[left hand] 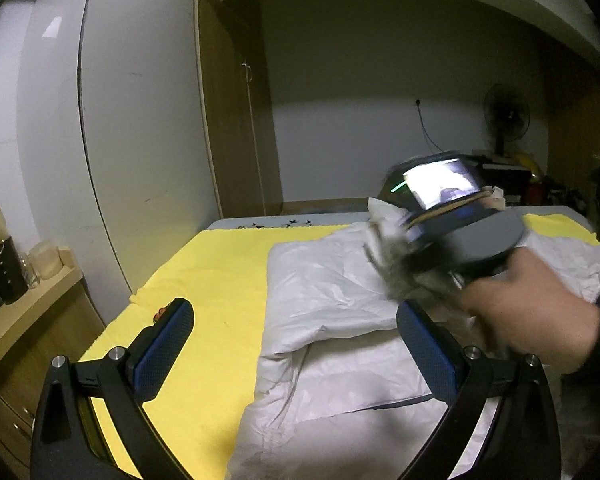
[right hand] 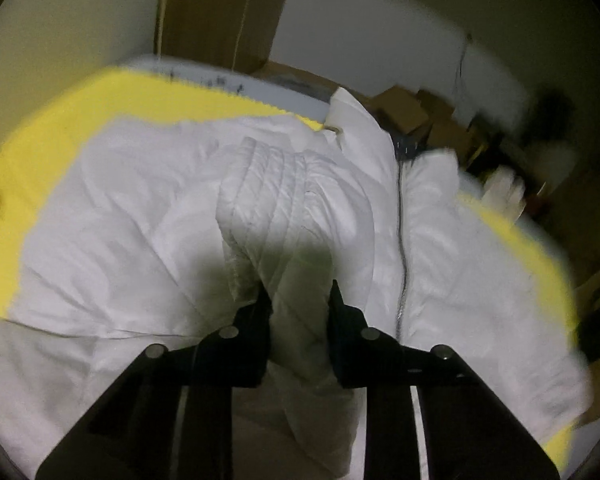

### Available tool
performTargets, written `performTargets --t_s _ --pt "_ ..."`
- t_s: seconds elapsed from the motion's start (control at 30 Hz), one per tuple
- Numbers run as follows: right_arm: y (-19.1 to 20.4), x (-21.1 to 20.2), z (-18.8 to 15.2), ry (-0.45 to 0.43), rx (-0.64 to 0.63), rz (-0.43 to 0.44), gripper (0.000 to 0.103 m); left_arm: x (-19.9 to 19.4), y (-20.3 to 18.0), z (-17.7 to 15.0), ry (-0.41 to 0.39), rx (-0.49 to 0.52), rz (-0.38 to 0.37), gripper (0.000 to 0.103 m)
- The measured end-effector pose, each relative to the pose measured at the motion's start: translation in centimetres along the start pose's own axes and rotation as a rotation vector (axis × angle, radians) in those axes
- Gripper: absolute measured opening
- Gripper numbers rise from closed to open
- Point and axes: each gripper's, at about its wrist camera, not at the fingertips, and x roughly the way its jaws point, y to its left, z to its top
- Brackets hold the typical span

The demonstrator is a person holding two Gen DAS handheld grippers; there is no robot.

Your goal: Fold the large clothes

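While my right gripper [right hand: 296, 300] pinches a quilted fold of the white padded jacket [right hand: 148, 216], its fingers [right hand: 260, 320] are drawn in close on either side of the bunched fabric, which rises between them in a ridged hump. That jacket lies spread over the yellow sheet [left hand: 216, 280] on the bed, its grey zipper [right hand: 400, 232] running down just right of the fold I hold, and its collar pointing toward the far edge of the bed.

My left gripper [left hand: 296, 340] hangs above the near side of the jacket [left hand: 332, 292] with its blue-padded fingers [left hand: 168, 344] spread wide and nothing between them. Seen from the left wrist, my right hand [left hand: 528, 316] and the blurred body of the gripper it carries hover over the jacket's middle, with a lit screen [left hand: 440, 184] on top.

A wooden wardrobe [left hand: 228, 120] stands beyond the bed, a fan [left hand: 504, 116] sits by the far wall, and bottles [left hand: 0, 248] stand on a shelf at my left.
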Motion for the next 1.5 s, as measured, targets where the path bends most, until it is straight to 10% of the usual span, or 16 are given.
performTargets --t_s 0.2,0.5,0.87,1.1,1.13,1.2,1.23,1.37,1.5 --pt "-10.6 -0.9 -3.5 -0.001 0.474 0.363 0.026 0.1 0.4 0.6 -0.001 -0.033 0.0 0.102" --pt "-17.7 3.5 -8.3 0.069 0.825 0.62 0.038 0.2 -0.1 1.2 0.01 -0.039 0.023 0.102" --pt "-23.7 -0.8 -10.9 -0.019 0.881 0.529 0.089 0.8 -1.2 1.7 0.017 -0.012 0.075 0.102" --pt "-17.2 0.7 -5.7 0.096 0.701 0.456 0.089 0.1 -2.2 2.1 0.005 0.003 0.098 0.102" --pt "-16.4 1.7 -5.2 0.12 0.686 0.416 0.087 0.0 -2.3 2.1 0.007 0.008 0.099 0.102" --pt "-16.3 3.7 -5.0 0.156 0.689 0.352 0.036 -0.2 -2.3 2.0 0.007 0.014 0.102 0.102" --pt "-16.8 4.6 -5.3 0.166 0.708 0.339 0.031 -0.4 -2.2 2.0 0.004 0.014 0.102 0.102" --pt "-20.4 6.0 -8.0 0.144 0.841 0.414 0.022 -0.7 -1.7 1.7 -0.01 0.01 0.098 0.102" --pt "-20.0 5.5 -6.8 0.048 0.696 0.488 0.024 0.1 -1.8 2.0 0.023 -0.012 0.108 0.102"
